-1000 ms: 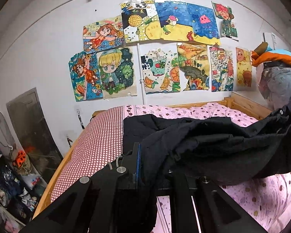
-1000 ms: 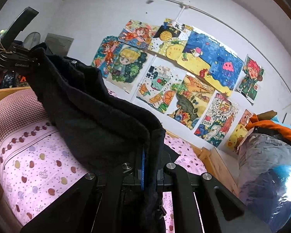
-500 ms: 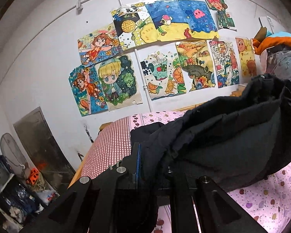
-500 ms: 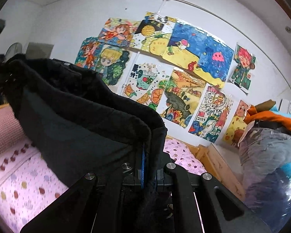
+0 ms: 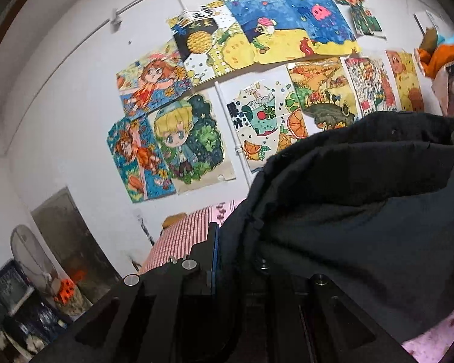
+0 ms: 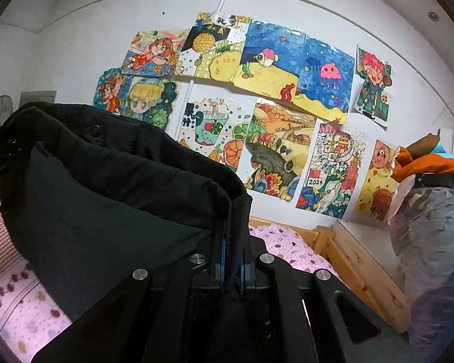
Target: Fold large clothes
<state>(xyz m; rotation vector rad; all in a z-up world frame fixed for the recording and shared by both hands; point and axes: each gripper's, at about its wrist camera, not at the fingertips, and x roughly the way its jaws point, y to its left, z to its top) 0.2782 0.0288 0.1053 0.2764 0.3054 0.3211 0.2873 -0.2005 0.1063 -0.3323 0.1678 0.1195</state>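
— What are our tongs doing?
— Our left gripper (image 5: 227, 242) and right gripper (image 6: 231, 254) both pinch the black jacket (image 6: 106, 196) tight.
— Where is the jacket?
— We hold it up above the pink bed (image 6: 284, 239), between our two grippers.

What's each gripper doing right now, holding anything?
Left gripper: closed on an edge of the black jacket.
Right gripper: closed on another edge of the same jacket, held up above the bed.
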